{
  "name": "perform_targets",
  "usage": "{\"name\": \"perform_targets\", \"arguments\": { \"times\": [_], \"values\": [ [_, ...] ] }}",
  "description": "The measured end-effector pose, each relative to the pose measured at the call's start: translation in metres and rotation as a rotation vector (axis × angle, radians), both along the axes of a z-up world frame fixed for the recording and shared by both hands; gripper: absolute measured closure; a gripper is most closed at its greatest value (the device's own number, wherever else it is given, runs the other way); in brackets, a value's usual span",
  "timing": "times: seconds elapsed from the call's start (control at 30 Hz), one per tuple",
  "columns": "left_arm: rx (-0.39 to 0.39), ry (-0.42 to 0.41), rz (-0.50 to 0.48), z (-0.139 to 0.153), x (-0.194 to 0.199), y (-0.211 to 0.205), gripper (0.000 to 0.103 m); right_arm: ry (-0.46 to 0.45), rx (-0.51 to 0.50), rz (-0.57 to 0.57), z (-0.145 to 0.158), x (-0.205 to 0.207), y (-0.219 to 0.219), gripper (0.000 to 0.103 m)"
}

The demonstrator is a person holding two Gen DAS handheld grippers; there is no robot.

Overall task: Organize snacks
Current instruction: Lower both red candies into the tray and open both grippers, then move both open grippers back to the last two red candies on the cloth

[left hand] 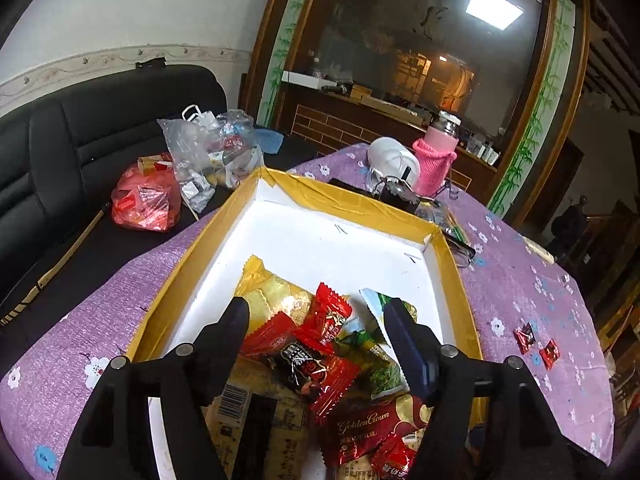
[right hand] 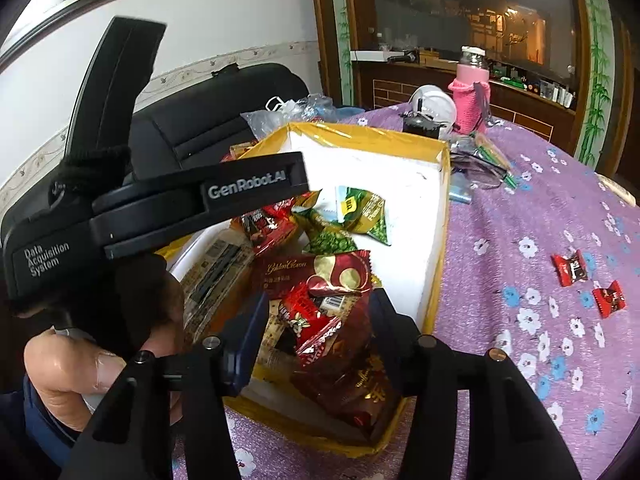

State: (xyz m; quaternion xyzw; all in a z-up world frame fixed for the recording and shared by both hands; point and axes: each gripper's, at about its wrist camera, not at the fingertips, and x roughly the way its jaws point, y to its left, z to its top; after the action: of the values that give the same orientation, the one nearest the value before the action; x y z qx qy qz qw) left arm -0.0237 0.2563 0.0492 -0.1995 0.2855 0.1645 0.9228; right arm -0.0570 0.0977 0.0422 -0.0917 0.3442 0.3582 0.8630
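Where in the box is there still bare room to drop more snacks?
The far half of the box is bare white floor, bordered by the gold far wall and the yellow packet. A bare strip also runs along its left wall. The near half is crowded with piled snacks, under both grippers. Outside, the purple cloth around the two red candies is open.

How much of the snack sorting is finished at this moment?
Mostly done: many snack packets already lie in the gold-edged box. In hand: nothing; the left tool and right tool hover open over the pile. Left: two red candies lie on the purple tablecloth.
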Motion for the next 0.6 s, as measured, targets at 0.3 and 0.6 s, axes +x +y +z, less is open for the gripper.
{"name": "perform_targets", "arguments": {
  "times": [0.3,0.6],
  "values": [
    [0.002,-0.025,0.001,0.003,-0.001,-0.001,0.016,-0.028,0.027,-0.042,0.014,0.002,-0.019,0.04],
    [0.027,-0.038,-0.006,0.005,-0.003,-0.006,0.011,0.012,0.104,-0.134,0.023,0.018,-0.055,0.032]
  ]
}}
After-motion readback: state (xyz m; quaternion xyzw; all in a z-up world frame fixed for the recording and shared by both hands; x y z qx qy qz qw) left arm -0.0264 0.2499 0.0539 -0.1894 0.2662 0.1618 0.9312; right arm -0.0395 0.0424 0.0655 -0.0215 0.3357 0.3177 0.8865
